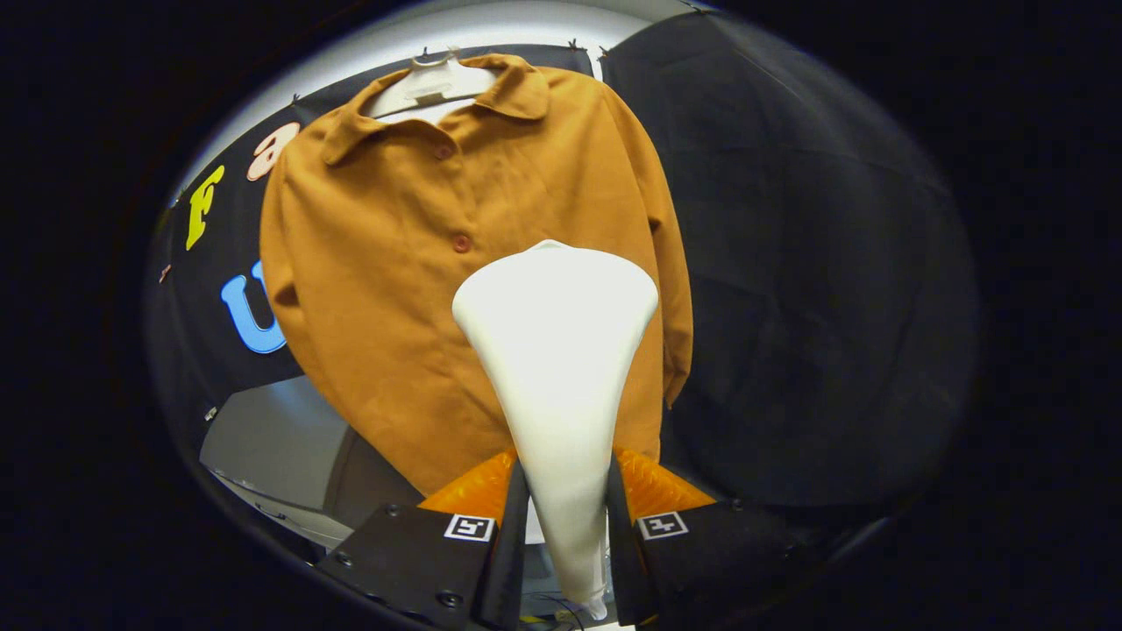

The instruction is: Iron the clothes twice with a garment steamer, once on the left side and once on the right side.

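My fingers pinch the white garment steamer by its narrow handle, one on each side. Its wide head rises just ahead of them, in front of the brown shirt's lower right front. The shirt hangs on a white hanger against the black booth wall.

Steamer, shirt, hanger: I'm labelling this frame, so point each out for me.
steamer (557, 350): gripper view, its wide white head, handle clamped between the fingers.
shirt (386, 289): gripper view, front panel.
hanger (431, 83): gripper view, white shoulder inside the collar.
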Motion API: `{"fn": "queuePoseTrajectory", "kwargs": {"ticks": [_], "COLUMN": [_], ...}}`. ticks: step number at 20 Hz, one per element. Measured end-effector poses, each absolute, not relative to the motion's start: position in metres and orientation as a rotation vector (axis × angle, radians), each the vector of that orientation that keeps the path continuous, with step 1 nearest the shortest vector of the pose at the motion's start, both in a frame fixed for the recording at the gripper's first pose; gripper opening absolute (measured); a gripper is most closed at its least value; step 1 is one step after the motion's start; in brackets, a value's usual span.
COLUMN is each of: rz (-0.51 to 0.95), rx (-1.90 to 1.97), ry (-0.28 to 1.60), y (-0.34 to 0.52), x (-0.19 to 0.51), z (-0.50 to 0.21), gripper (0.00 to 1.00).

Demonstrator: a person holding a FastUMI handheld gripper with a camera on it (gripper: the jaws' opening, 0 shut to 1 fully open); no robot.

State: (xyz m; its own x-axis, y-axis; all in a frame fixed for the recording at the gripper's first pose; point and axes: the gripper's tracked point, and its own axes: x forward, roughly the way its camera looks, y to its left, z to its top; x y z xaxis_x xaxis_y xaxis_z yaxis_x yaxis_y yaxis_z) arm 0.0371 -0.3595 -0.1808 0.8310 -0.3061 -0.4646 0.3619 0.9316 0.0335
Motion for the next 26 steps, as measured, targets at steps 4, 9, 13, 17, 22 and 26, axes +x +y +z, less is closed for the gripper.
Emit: {"fn": "queuePoseTrajectory", "kwargs": {"ticks": [4,9,13,17,22,26], "rz": [-0.312,-0.234,-0.186,-0.142,-0.078,-0.007], "rx": [0.061,0.017,0.032,0.04,0.059,0.042], "ry": [0.396,0.297,0.227,0.17,0.14,0.141], "y": [-0.295,-0.207,-0.145,-0.087,-0.033,0.001], "x": [0.047,0.053,0.054,0.054,0.039,0.025], "z": [-0.141,-0.093,-0.054,-0.03,-0.012,-0.013], "gripper": [0.44,0.44,0.44,0.44,0.44,0.44]}}
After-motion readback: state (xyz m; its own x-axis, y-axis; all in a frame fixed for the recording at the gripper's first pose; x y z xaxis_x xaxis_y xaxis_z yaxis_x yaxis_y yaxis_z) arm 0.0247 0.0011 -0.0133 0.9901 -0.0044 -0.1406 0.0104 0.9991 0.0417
